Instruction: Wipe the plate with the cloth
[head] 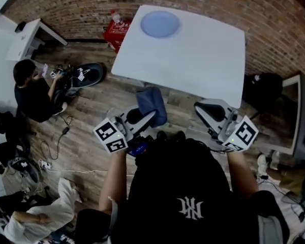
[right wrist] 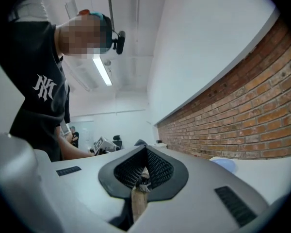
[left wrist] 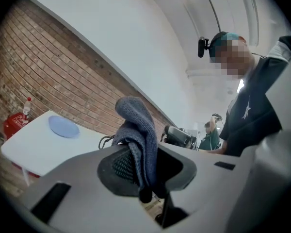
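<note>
round pale blue plate lies at upper centre on the white table, well apart from the dark blue knitted cloth clamped in the left gripper. right gripper is closed and empty. this looks like the approach step: next the cloth must be carried up onto the plate.

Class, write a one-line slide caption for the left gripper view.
Left gripper clamps a blue-grey cloth, the blue plate waiting on the white table beyond.
</note>
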Motion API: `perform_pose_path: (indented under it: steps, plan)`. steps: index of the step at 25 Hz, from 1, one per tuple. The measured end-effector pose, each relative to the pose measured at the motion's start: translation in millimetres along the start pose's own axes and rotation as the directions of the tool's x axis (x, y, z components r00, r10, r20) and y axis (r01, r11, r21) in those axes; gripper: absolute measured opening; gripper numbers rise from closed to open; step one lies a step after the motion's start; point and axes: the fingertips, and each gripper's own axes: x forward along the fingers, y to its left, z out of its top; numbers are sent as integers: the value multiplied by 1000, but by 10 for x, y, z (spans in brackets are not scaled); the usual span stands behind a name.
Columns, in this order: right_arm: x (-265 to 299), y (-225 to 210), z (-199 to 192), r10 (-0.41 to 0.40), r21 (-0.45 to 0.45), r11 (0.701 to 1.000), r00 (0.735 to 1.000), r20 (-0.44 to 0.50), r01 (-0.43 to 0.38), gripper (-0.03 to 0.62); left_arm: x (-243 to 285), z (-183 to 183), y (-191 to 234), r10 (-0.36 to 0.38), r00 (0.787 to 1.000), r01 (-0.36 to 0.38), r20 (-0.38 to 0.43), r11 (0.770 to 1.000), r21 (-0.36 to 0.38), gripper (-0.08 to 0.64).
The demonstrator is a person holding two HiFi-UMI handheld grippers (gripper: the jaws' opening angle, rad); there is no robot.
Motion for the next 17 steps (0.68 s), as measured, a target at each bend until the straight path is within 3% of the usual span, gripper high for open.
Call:
perform_pose_path:
  steps: [3, 8, 12, 17]
  plan:
    - [-150, -28, -93, -19, 12, 1000, 1000, 0, 19, 35, -41, -59, -32, 29, 999, -29, -17, 1000, 10, 74]
    - [-238, -39, -72, -5, 5, 1000, 1000, -4, 5, 35, -36, -17, -21, 74, 997, -74, 30, 997, -4, 74]
    - [-381, -205, 57, -59, -24, 998, 998, 27, 60, 37, 115, 7, -38, 69, 997, -69, 24, 998, -3, 74]
    - [-302, -261, -14, -53, -16, 998, 999, -2, 53, 37, 92, -23, 70, 85, 996, -85, -27, 996, 9, 74]
